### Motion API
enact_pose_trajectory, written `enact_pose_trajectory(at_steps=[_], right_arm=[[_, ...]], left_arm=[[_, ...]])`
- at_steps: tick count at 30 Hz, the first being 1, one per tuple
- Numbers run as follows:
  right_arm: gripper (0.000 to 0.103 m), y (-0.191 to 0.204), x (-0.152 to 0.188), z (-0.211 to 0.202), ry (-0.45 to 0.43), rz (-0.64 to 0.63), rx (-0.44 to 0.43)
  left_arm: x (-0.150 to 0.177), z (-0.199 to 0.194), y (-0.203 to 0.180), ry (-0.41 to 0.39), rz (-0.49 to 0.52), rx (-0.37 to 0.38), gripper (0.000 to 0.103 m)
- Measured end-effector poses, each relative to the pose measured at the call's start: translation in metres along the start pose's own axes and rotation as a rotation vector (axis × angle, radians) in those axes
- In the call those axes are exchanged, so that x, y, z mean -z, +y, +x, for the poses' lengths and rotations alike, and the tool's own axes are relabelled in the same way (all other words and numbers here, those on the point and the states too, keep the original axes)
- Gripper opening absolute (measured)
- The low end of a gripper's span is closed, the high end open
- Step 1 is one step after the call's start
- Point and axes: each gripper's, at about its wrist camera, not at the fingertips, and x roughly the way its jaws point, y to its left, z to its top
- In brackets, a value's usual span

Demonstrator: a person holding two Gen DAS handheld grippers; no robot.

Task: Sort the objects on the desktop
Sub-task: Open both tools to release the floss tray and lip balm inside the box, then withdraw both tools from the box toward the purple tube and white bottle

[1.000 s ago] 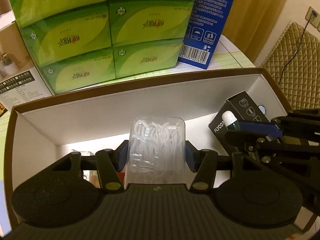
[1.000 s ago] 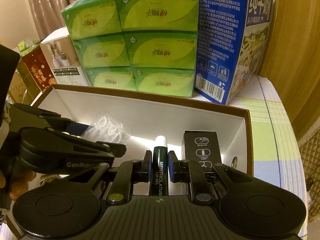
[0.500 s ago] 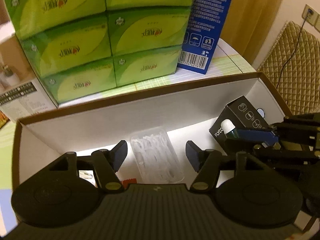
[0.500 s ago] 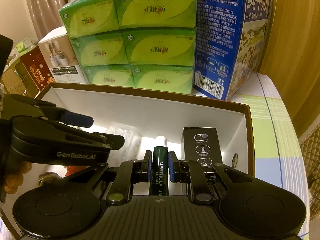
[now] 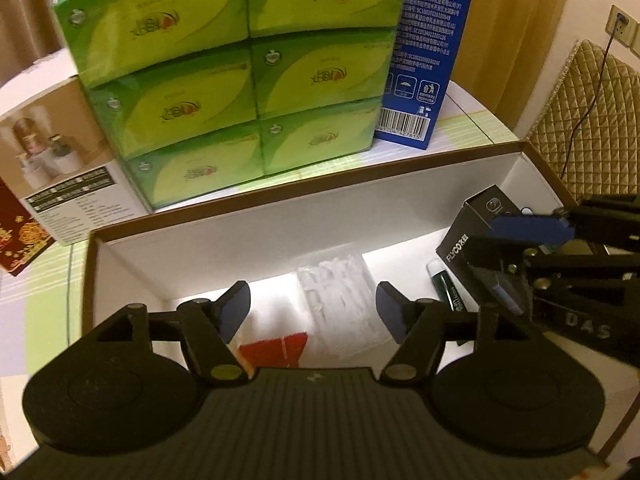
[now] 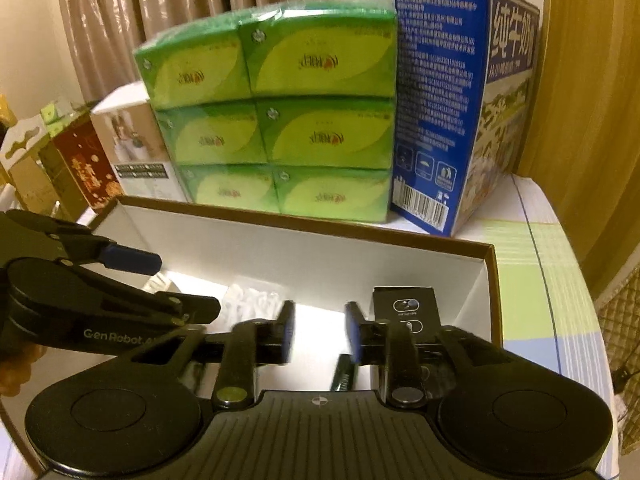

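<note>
Hovering both claws, left claw point(image 5: 313, 306) and right claw point(image 6: 320, 330) spread and empty, over the box point(image 5: 360, 188), risking clipping each other while crowding together.

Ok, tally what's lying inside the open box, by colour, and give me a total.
Clear: 1, the clear plastic case
Dark green: 1, the lip balm tube
Black: 1, the black carton
Red: 1, the red item, partly hidden by the left gripper
Total: 4 visible inside the box
</note>
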Motion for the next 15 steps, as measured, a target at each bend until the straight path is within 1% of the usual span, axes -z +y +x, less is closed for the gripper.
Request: enact_pose_trajectory(at_steps=[1,2,5,6,8,11,15], right_arm=[[0.06,0.001,0.001,-0.004,-0.01,-0.001,0.0],[0.07,0.002,0.002,-0.008,-0.024,-0.003,0.003],[0.082,0.004,0.006,-0.019,-0.043,-0.013,0.007],[0.084,0.005,0.008,-0.023,-0.047,-0.012,0.004],[0.092,0.007,0.011,-0.031,-0.061,-0.007,0.006],[0.1,0.01,0.018,-0.044,-0.077,0.002,0.022],[0.101,0.013,0.024,-0.06,-0.089,0.008,0.045]], left_arm=[[0.001,-0.004,0.001,-0.003,0.004,0.0,0.067],[0.003,-0.007,0.001,-0.007,0.009,-0.001,0.071],[0.008,-0.019,0.0,-0.021,0.025,-0.009,0.077],[0.009,-0.023,0.0,-0.026,0.029,-0.012,0.077],[0.012,-0.03,-0.001,-0.03,0.035,-0.01,0.079],[0.017,-0.04,-0.003,-0.033,0.042,-0.016,0.082],[0.024,-0.055,-0.007,-0.045,0.054,-0.029,0.086]])
